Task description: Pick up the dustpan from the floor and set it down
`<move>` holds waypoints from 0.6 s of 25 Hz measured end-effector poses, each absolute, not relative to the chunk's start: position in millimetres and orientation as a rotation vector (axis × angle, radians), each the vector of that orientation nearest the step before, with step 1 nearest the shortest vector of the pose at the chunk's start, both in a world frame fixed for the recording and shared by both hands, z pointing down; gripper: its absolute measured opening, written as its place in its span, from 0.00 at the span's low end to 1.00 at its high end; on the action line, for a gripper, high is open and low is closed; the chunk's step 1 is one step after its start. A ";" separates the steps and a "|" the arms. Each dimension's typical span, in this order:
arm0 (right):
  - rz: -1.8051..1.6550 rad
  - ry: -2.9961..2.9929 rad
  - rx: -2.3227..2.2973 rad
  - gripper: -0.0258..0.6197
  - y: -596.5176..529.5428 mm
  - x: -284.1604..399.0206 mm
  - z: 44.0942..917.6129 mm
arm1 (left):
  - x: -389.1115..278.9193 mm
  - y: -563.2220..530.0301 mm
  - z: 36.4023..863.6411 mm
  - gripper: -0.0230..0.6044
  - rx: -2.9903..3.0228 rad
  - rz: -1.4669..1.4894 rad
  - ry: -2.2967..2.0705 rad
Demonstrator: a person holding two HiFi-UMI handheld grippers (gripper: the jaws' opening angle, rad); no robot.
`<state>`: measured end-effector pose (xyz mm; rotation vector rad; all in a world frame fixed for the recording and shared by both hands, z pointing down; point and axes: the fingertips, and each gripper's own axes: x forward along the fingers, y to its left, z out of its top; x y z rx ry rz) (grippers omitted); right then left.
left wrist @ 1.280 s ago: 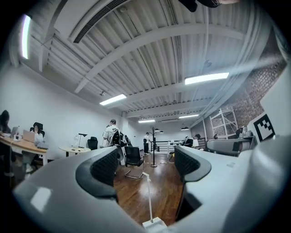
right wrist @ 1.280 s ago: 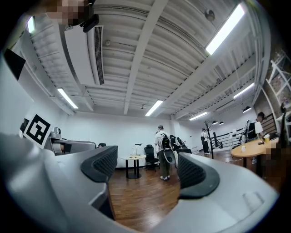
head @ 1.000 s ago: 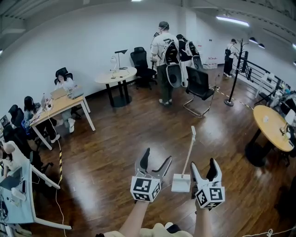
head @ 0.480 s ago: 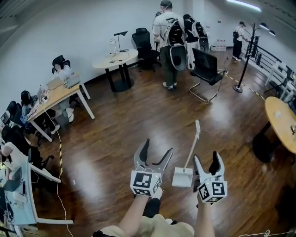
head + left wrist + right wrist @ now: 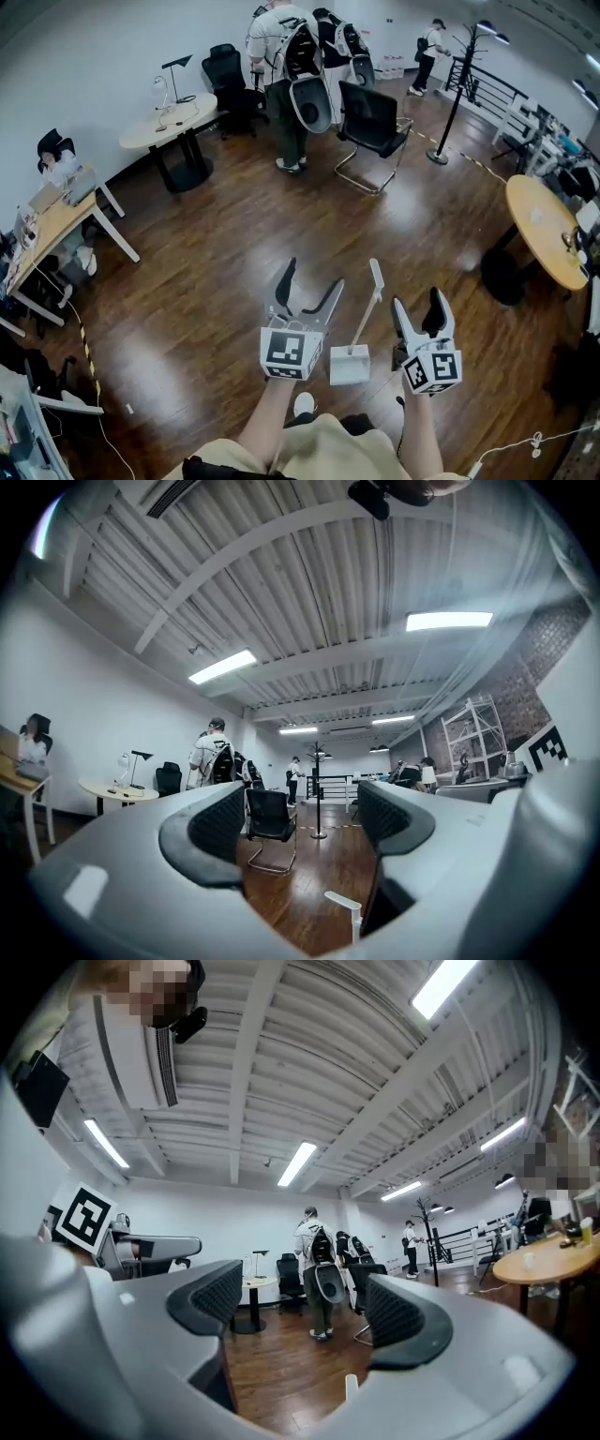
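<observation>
— On the floor (image 5: 216, 272) at 6 o'clock in the head view, what stands there?
— The dustpan (image 5: 350, 364): a white pan flat on the dark boards, its long white handle leaning up toward 1 o'clock. What the pan holds, I cannot tell.
— And either side?
— At its 9 o'clock the left hand-held gripper (image 5: 309, 281), at 3 o'clock the right hand-held gripper (image 5: 417, 305). Both have jaws spread, gripping nothing, clear of the dustpan.
</observation>
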<state>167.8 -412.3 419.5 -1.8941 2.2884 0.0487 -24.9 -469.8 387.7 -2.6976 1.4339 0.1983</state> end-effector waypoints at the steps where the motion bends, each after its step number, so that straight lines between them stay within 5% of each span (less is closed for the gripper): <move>1: 0.029 2.280 -1.910 0.66 -417.9 169.6 426.1 | -23.2 -479.9 391.2 0.61 -2.713 0.199 1.422; 15: -0.226 2.372 -1.953 0.66 -462.8 218.2 531.9 | 36.4 -533.2 466.5 0.59 -2.865 0.006 1.450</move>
